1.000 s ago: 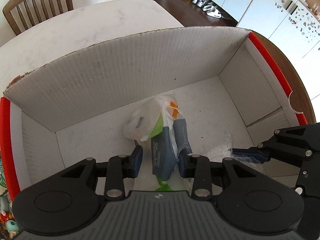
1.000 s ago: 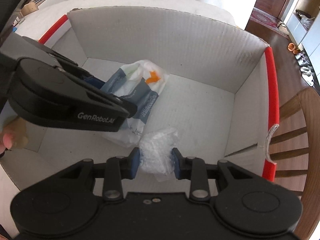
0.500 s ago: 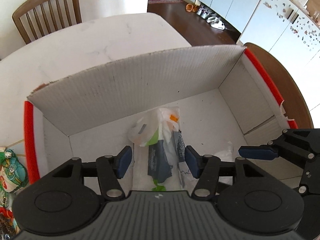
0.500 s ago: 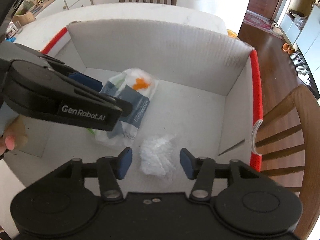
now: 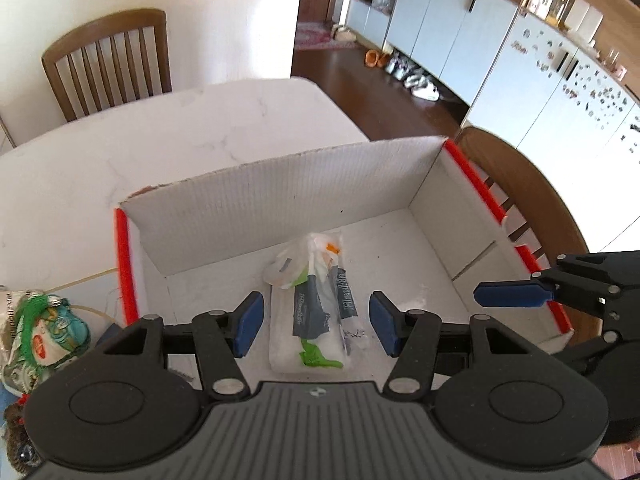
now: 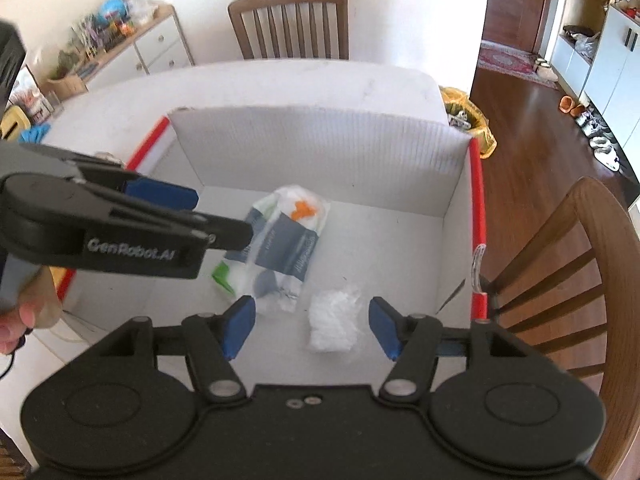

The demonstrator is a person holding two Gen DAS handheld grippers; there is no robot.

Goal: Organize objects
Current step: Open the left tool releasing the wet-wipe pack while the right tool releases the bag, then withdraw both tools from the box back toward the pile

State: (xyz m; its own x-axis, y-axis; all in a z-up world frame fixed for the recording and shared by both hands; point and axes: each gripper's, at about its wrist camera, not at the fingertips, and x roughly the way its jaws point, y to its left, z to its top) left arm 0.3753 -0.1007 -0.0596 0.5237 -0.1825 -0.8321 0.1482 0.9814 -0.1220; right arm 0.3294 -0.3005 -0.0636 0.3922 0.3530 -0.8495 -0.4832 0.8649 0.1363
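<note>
One box (image 5: 280, 200) sat on one desk (image 5: 120, 152). Inside it lay two things: one printed packet (image 5: 316, 320) at centre frame and one small white bag (image 6: 334, 320) at lower centre. Two claws were in view, left (image 5: 316, 326) and right (image 6: 310, 326). Two chairs showed, one (image 6: 288, 20) at the top and one (image 6: 576, 272) at the right edge.
</note>
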